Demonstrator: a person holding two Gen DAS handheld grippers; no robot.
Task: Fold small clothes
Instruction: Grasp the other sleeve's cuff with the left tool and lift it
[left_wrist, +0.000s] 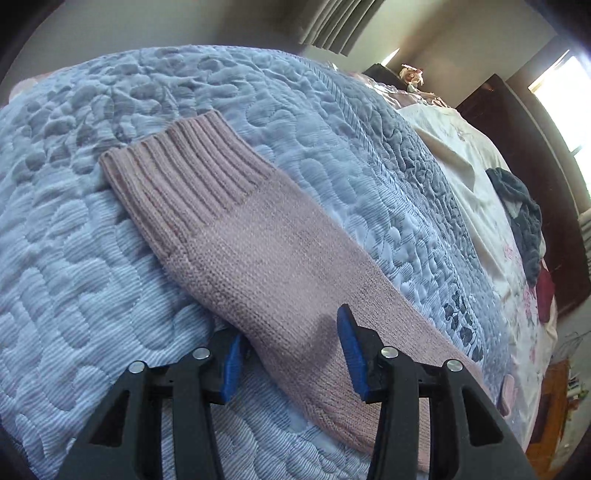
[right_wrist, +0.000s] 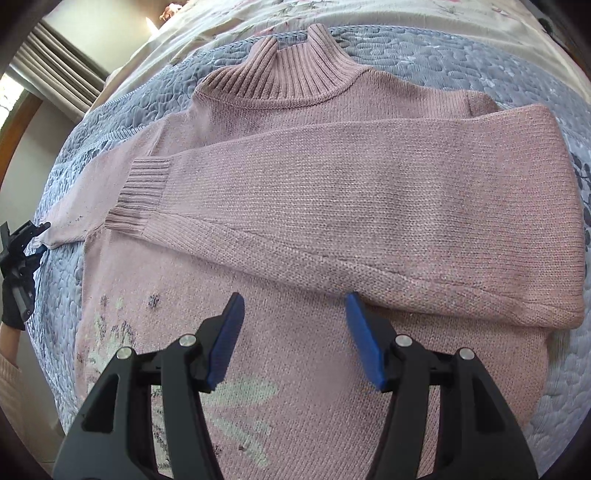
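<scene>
sweater (right_wrist: 314, 354) flat on quilt (right_wrist: 443, 55); one sleeve (right_wrist: 369, 206) folded across chest.

Sweater (right_wrist: 332, 192): dusty pink knit, ribbed at collar and cuffs; pale green and dark grey floral motif on the front, lower left of the right wrist frame. Sleeve (left_wrist: 258, 251), centre of the left wrist frame: same pink, ribbed cuff. Quilt (left_wrist: 74, 277): pale blue-grey, stitched pebble pattern. Bedsheet (left_wrist: 480, 206), right side: cream with pink flowers. Both grippers (left_wrist: 291, 354) (right_wrist: 295, 343): black bodies, blue pads. Curtain (right_wrist: 55, 62), upper left: beige-grey.
</scene>
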